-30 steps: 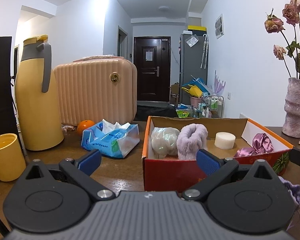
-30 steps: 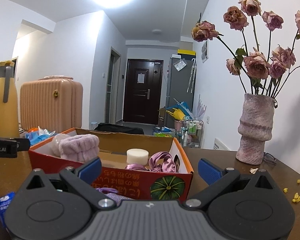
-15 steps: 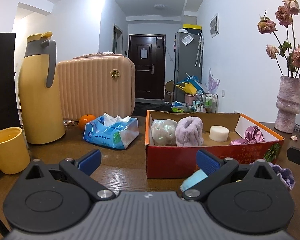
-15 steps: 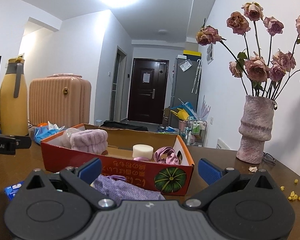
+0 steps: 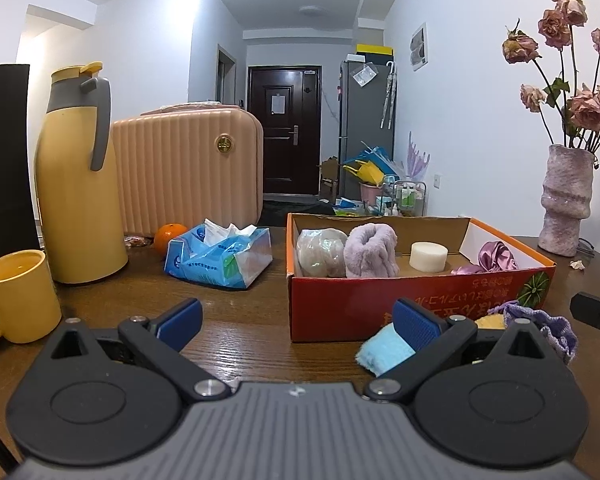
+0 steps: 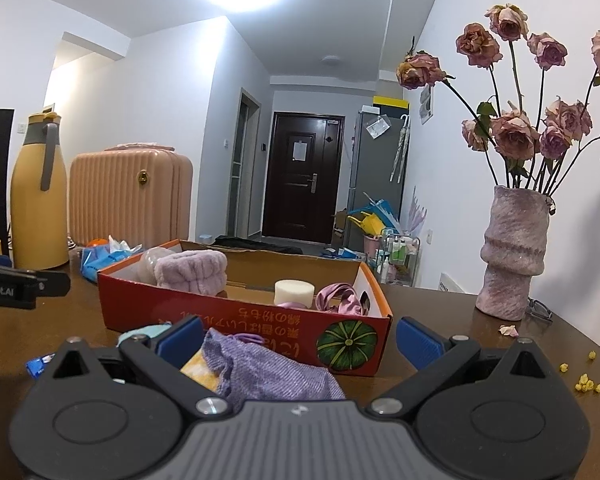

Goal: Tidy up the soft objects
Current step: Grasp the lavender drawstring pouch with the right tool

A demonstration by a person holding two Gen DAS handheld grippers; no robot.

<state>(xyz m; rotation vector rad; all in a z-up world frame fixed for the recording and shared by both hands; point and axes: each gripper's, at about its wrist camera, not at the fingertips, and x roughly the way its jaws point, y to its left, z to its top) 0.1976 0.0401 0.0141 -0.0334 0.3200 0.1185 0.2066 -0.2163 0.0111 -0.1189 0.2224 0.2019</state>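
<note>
left wrist view: the left gripper (image 5: 296, 314) hangs low over the dark wooden table (image 5: 236, 308), its blue-padded jaws spread wide with nothing between them. ahead and to the right stands the red and orange cardboard box (image 5: 340, 300), holding a pale wrapped ball (image 5: 321, 252), a fluffy lilac headband (image 5: 370, 250), a round white sponge (image 5: 428, 256) and a shiny pink satin scrunchie (image 5: 496, 256). in front of the box, by the right finger, lie a light blue cloth (image 5: 382, 350) and a purple knitted cloth (image 5: 548, 326). to the left are a blue tissue pack (image 5: 220, 258), an orange (image 5: 170, 234), a yellow thermos jug (image 5: 78, 184), a yellow mug (image 5: 18, 294) and a ribbed peach suitcase (image 5: 188, 164).

right wrist view: the right gripper (image 6: 298, 334) is also spread open and empty; the purple knitted cloth lies on the table between its fingers, closer to the left one, just before the box. a pink textured vase of dried roses (image 6: 514, 254) stands to the right.
</note>
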